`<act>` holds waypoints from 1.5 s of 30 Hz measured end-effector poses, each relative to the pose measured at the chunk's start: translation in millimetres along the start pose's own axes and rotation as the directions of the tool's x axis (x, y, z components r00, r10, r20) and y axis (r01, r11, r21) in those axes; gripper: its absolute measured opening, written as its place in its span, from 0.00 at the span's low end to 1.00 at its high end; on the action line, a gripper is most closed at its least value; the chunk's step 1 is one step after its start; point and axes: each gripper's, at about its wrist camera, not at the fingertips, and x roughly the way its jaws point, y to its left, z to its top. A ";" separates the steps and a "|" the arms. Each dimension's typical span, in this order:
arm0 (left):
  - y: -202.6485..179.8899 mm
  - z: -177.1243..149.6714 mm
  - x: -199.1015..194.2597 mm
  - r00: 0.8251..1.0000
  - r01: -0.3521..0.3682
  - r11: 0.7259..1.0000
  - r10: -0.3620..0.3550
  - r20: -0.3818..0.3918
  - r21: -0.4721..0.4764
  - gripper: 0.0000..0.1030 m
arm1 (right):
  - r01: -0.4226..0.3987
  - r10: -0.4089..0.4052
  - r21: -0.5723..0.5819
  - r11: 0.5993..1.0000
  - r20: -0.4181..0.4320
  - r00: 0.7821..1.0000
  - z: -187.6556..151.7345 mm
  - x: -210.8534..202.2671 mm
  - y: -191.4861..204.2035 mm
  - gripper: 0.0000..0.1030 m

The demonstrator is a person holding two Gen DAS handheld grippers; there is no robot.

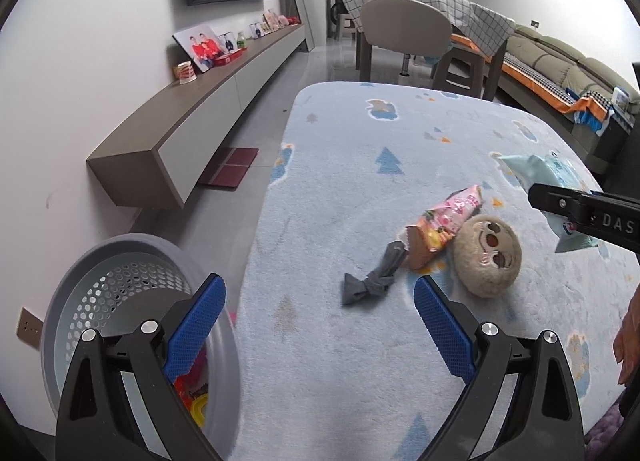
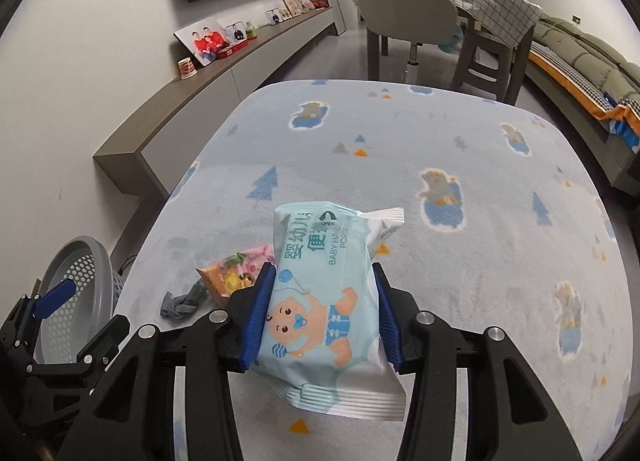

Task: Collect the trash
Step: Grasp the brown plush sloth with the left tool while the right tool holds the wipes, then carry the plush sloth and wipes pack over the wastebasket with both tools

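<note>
Between your right gripper's [image 2: 324,313] blue pads sits the pack of baby wipes [image 2: 328,301], pinched across its middle and lifted clear of the rug [image 2: 500,261]. You look to be mid-carry with this piece, so the next move is a swing leftward to the grey basket [image 1: 132,301], which stands off the rug's left edge and already holds some bright scraps. Get the pack well over the rim before you let go; it is floppy and hangs out below the pads. Your left gripper [image 1: 320,301] hovers near that basket with its jaws spread wide and nothing in them. Just beyond it lie a knotted grey rag [image 1: 372,281], a pink snack wrapper [image 1: 444,225] and a round plush toy [image 1: 488,257], the wrapper touching the toy. The wrapper seems the left's likely next pick; the toy is probably not trash.
</note>
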 end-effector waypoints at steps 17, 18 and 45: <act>-83.9 -6.4 11.8 0.997 0.077 0.991 -0.073 -0.037 0.108 0.91 | 0.028 -0.032 0.132 0.991 0.028 0.999 -49.2 -35.3 -80.0 0.45; -89.6 -5.8 15.0 0.996 0.086 0.991 -0.081 -0.046 0.105 0.91 | 0.023 -0.028 0.144 0.989 0.029 0.999 -49.2 -36.9 -84.2 0.45; -144.7 7.5 60.7 0.991 0.083 0.990 -0.070 -0.114 0.114 0.56 | -0.062 0.046 0.191 0.980 0.089 0.995 -40.8 -64.7 -106.4 0.45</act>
